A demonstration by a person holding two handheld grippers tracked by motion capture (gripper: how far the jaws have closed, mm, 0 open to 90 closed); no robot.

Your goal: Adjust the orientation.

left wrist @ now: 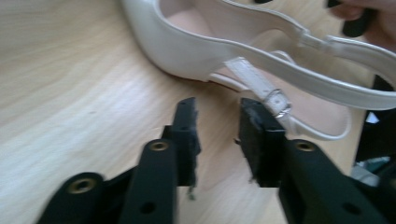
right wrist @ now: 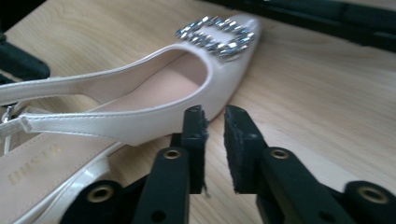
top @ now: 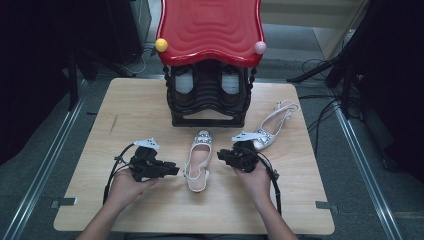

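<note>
A white slingback shoe (top: pixel 198 160) with a jewelled buckle lies on the wooden table (top: pixel 150 215) between my two grippers, toe pointing away. My left gripper (top: pixel 175 169) sits just left of its heel, jaws apart with nothing between them. In the left gripper view the left gripper (left wrist: pixel 217 105) points at the shoe (left wrist: pixel 187 51) near its heel strap. My right gripper (top: pixel 220 156) is just right of the shoe. In the right gripper view the right gripper (right wrist: pixel 215 112) stands slightly open beside the shoe (right wrist: pixel 154 88), close to its side without gripping it.
A second matching shoe (top: pixel 272 129) lies at the right, behind my right hand. A black shoe rack with a red wavy top (top: pixel 210 30) stands at the table's far middle, with pale shoes on its shelves. Cables trail off the right side.
</note>
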